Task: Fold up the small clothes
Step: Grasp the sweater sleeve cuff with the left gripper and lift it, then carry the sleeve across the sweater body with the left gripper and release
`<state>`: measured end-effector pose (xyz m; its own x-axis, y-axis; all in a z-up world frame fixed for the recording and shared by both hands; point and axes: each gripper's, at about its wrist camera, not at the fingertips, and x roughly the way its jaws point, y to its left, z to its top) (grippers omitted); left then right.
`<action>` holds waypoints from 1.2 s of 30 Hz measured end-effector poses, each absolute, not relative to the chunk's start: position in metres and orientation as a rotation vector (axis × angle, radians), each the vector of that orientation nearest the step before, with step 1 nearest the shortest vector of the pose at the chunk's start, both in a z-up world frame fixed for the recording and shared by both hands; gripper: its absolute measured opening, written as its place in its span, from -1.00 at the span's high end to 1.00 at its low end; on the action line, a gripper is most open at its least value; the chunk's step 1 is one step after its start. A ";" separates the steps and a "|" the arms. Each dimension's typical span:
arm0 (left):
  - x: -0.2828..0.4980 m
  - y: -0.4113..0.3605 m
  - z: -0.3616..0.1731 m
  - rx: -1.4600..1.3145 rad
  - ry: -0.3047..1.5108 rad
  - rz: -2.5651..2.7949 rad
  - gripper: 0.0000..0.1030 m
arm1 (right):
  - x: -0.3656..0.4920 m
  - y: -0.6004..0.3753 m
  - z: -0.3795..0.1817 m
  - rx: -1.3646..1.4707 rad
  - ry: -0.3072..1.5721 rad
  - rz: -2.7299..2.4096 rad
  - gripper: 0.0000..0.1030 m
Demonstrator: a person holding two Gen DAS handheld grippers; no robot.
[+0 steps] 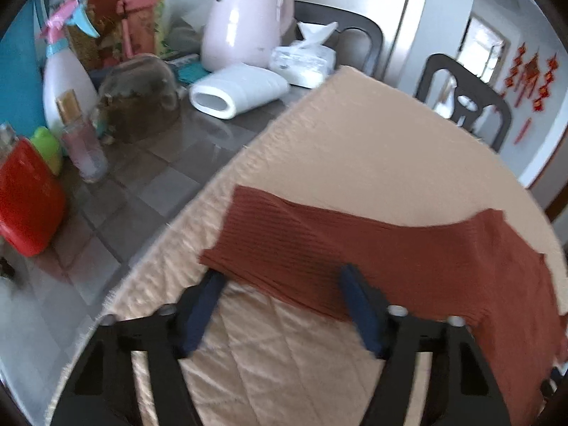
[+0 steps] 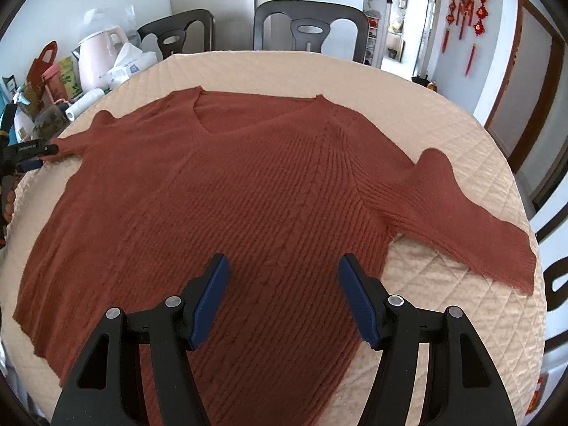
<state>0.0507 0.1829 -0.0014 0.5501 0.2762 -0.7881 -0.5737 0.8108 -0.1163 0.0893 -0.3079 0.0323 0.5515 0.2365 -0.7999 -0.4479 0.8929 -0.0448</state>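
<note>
Spread flat and front up on the beige quilted cover (image 2: 443,113) of the surface: a rust-brown ribbed knit V-neck sweater (image 2: 248,184), both sleeves stretched out sideways, the hem nearest the right wrist camera.

Hovering over the lower body of the sweater: the right gripper (image 2: 284,261), jaws wide apart and holding nothing, blue pads clear of the knit.

At the cuff end of the far sleeve, seen at the left edge of the right wrist view: the left gripper (image 1: 283,273). Jaws partly open and straddling the sleeve end; one blue pad at the cuff's outer edge, the other over the ribbed cloth. No squeeze visible on the fabric; left wrist view blurred, so contact hard to judge.

Beyond the cover, on the bare tiled part of the surface:
- a pale pink electric kettle (image 1: 245,21)
- a white paper roll (image 1: 241,90) lying on its side
- a white spray bottle with a pink-and-blue trigger (image 1: 65,71)
- a red plastic container (image 1: 25,195)

Behind the surface: dark plastic chairs (image 2: 309,25).
</note>
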 end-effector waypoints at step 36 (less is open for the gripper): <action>0.107 -0.009 0.056 -0.272 0.771 -0.284 0.16 | 0.086 -0.308 0.028 -0.288 0.902 0.396 -0.26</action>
